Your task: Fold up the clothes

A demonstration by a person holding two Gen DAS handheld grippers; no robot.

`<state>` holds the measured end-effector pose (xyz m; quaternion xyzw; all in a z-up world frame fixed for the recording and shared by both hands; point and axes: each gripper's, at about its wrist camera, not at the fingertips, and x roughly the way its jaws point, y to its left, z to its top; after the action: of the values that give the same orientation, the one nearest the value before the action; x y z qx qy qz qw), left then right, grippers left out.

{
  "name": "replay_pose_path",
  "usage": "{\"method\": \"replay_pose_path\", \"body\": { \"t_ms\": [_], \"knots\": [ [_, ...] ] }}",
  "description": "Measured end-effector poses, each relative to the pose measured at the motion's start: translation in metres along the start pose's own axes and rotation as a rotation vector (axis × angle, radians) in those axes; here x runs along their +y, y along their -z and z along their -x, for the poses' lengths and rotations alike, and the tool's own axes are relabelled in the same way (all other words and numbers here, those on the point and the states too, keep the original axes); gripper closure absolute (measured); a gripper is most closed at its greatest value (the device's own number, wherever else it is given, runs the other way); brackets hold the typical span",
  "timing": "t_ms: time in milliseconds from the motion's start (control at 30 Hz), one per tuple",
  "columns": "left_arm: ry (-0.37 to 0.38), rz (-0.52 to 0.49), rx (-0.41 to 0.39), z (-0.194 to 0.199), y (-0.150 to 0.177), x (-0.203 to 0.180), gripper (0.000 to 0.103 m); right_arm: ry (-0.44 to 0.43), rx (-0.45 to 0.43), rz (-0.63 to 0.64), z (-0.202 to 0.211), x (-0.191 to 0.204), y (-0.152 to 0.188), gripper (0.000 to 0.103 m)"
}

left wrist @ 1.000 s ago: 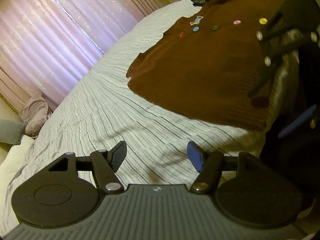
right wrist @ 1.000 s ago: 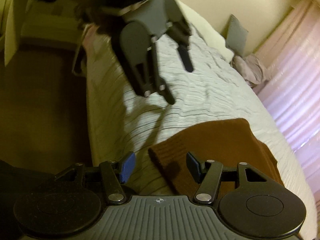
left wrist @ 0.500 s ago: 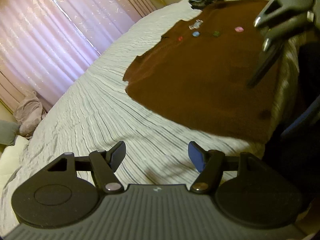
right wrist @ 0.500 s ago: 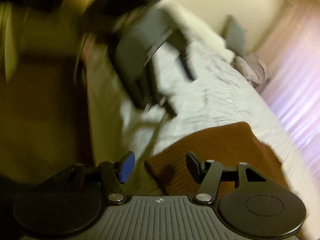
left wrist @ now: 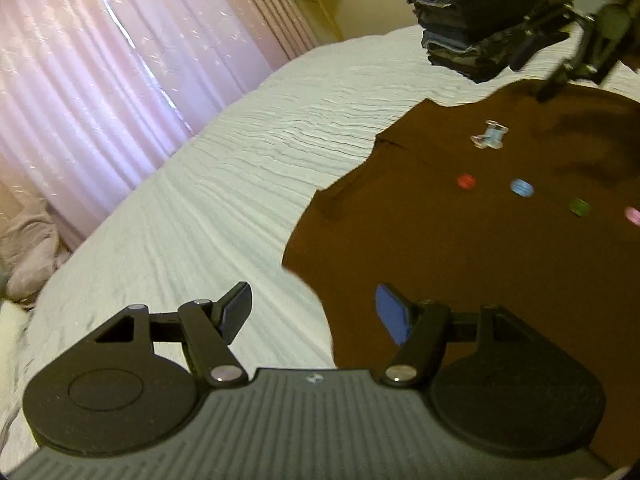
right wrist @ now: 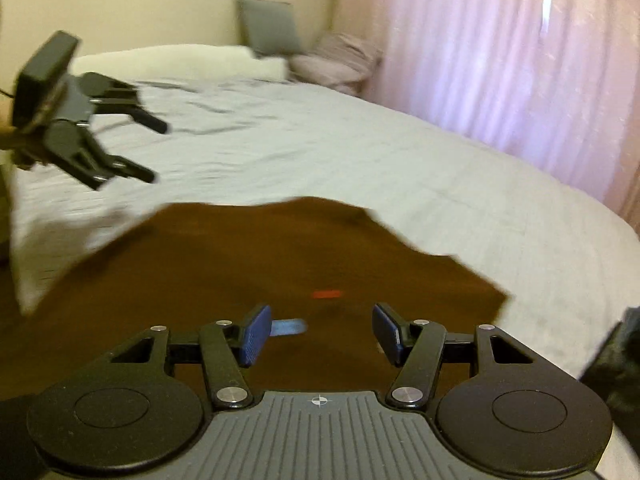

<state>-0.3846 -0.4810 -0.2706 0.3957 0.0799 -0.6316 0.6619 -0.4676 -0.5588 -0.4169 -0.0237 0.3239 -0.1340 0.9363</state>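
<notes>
A brown sweater (left wrist: 480, 248) with coloured buttons (left wrist: 522, 187) lies flat on the white striped bedspread (left wrist: 200, 208). My left gripper (left wrist: 316, 314) is open just above the sweater's near edge, nothing between its fingers. In the right wrist view the same sweater (right wrist: 248, 264) fills the foreground; my right gripper (right wrist: 320, 334) is open, hovering over it, empty. The left gripper (right wrist: 156, 152) also shows at far left of the right wrist view, and the right gripper (left wrist: 536, 76) shows at the top right of the left wrist view.
A stack of dark folded clothes (left wrist: 476, 12) sits at the bed's far end. Pink curtains (left wrist: 120, 72) run along one side. A grey pillow (right wrist: 268, 26) and a crumpled pinkish cloth (right wrist: 336, 60) lie near the wall.
Both grippers have swung: the left moved in over the sweater's edge, the right travelled from the hem corner to above the buttoned part. Both stayed open.
</notes>
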Motion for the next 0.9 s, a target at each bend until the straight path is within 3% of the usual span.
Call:
{"method": "replay_pose_path", "body": {
  "t_ms": [200, 333, 433, 567, 700, 800, 833, 867, 900],
  "knots": [
    [0.069, 0.027, 0.051, -0.097, -0.042, 0.042, 0.038, 0.020, 0.043, -0.139, -0.078, -0.128, -0.024, 0.044],
    [0.125, 0.063, 0.109, -0.157, -0.055, 0.061, 0.046, -0.007, 0.057, -0.230, -0.108, -0.188, -0.030, 0.044],
    [0.161, 0.118, 0.152, -0.192, -0.057, 0.076, 0.055, -0.045, 0.063, -0.259, -0.131, -0.212, -0.032, 0.044],
    [0.213, 0.163, 0.172, -0.225, -0.058, 0.088, 0.055, -0.092, 0.070, -0.319, -0.148, -0.234, -0.021, 0.044],
    [0.291, 0.154, 0.209, -0.248, -0.056, 0.086, 0.057, -0.147, 0.147, -0.359, -0.168, -0.244, -0.011, 0.044],
    [0.298, 0.166, 0.225, -0.255, -0.056, 0.083, 0.057, -0.169, 0.200, -0.359, -0.182, -0.245, -0.004, 0.044],
    [0.298, 0.178, 0.230, -0.256, -0.056, 0.082, 0.062, -0.169, 0.200, -0.363, -0.183, -0.245, -0.003, 0.046],
    [0.304, 0.184, 0.233, -0.255, -0.056, 0.081, 0.078, -0.173, 0.198, -0.373, -0.183, -0.246, -0.003, 0.062],
    [0.309, 0.189, 0.236, -0.253, -0.056, 0.079, 0.087, -0.175, 0.194, -0.380, -0.182, -0.246, -0.003, 0.098]
  ]
}}
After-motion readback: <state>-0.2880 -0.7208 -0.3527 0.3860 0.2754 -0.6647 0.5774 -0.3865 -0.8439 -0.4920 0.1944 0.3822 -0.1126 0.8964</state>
